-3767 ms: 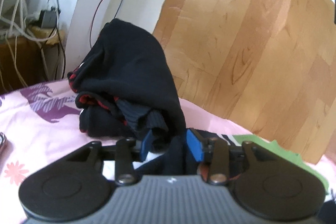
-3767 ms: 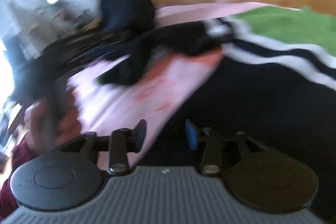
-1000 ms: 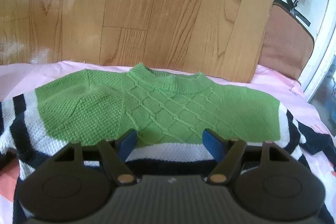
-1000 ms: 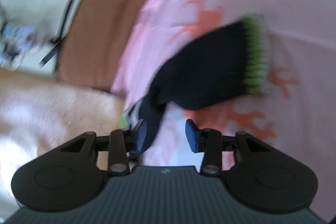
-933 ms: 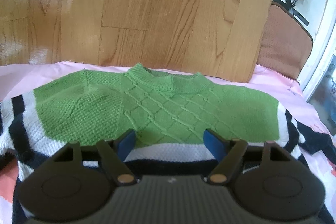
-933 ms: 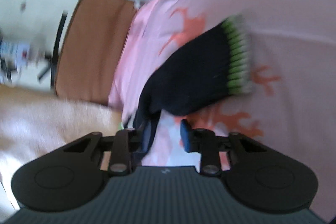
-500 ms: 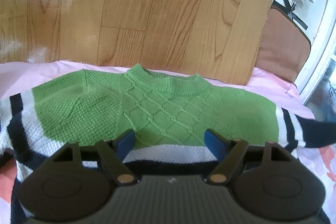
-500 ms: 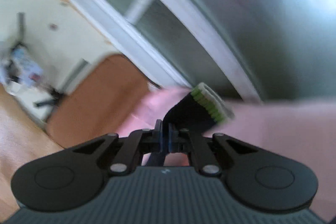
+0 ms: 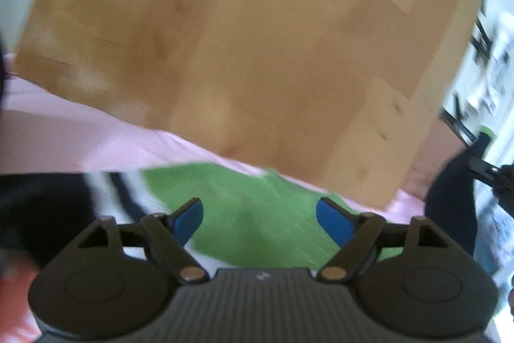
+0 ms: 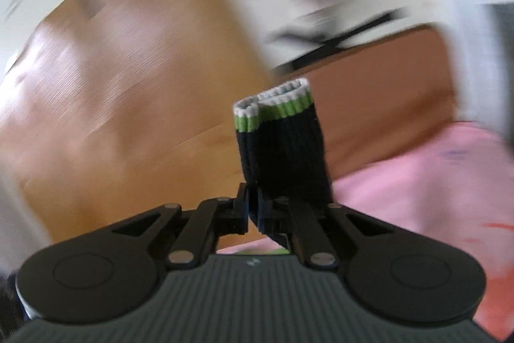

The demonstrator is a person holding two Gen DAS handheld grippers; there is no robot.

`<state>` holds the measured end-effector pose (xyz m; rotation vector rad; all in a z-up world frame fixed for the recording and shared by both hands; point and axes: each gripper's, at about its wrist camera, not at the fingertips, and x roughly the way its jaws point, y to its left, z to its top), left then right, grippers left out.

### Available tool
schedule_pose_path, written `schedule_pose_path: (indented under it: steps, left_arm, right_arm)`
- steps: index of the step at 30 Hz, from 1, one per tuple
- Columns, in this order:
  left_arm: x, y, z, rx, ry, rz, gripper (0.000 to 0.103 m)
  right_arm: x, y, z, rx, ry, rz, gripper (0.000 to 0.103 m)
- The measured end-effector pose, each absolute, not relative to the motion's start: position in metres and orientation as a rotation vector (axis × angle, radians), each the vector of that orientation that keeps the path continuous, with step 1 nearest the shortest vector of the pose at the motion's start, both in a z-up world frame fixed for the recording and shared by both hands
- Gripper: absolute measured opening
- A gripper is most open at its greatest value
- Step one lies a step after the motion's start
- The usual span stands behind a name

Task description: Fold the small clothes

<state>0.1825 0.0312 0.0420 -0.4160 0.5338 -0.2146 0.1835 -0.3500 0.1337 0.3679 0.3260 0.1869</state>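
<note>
Right gripper (image 10: 253, 211): jaws clamped together on the dark sleeve (image 10: 282, 150) of the sweater, whose green-and-white cuff (image 10: 273, 105) stands up at 12 o'clock from the tips.

Left gripper (image 9: 259, 219): blue pads (image 9: 189, 219) wide apart and opening, nothing between them.

Sweater (image 9: 250, 214): green knit with black and white stripes toward 9 o'clock, lying on the pink sheet (image 9: 64, 130) just past the left pads.

Wood-grain panel (image 9: 241, 37): beyond the sheet, 12 o'clock, blurred.
</note>
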Motion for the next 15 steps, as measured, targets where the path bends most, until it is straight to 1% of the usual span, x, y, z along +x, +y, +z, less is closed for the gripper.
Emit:
schedule_pose_path:
  steps: [2, 4, 5, 7, 8, 10, 13, 15]
  left_arm:
    - [0.181, 0.049, 0.035, -0.445, 0.526, -0.171, 0.081]
    - [0.189, 0.058, 0.027, -0.481, 0.554, -0.156, 0.081]
    - [0.195, 0.061, 0.022, -0.492, 0.581, -0.161, 0.081]
    - [0.202, 0.061, 0.017, -0.489, 0.613, -0.165, 0.08]
    - [0.203, 0.062, 0.016, -0.493, 0.62, -0.168, 0.08]
    - [0.204, 0.065, 0.016, -0.515, 0.623, -0.183, 0.08]
    - [0.203, 0.062, 0.016, -0.509, 0.632, -0.187, 0.08]
    - [0.203, 0.06, 0.017, -0.497, 0.633, -0.19, 0.08]
  right_arm:
    - [0.204, -0.31, 0.128, 0.34, 0.371, 0.289, 0.008]
    - [0.22, -0.271, 0.111, 0.318, 0.442, 0.375, 0.009]
    - [0.228, -0.256, 0.1, 0.308, 0.495, 0.422, 0.012]
    - [0.242, -0.233, 0.073, 0.279, 0.646, 0.543, 0.022]
    - [0.243, -0.231, 0.066, 0.262, 0.678, 0.554, 0.024]
    - [0.237, -0.25, 0.065, 0.243, 0.63, 0.514, 0.026]
    - [0.228, -0.311, 0.075, 0.306, 0.539, 0.348, 0.032]
    - [0.217, -0.35, 0.074, 0.324, 0.522, 0.2, 0.034]
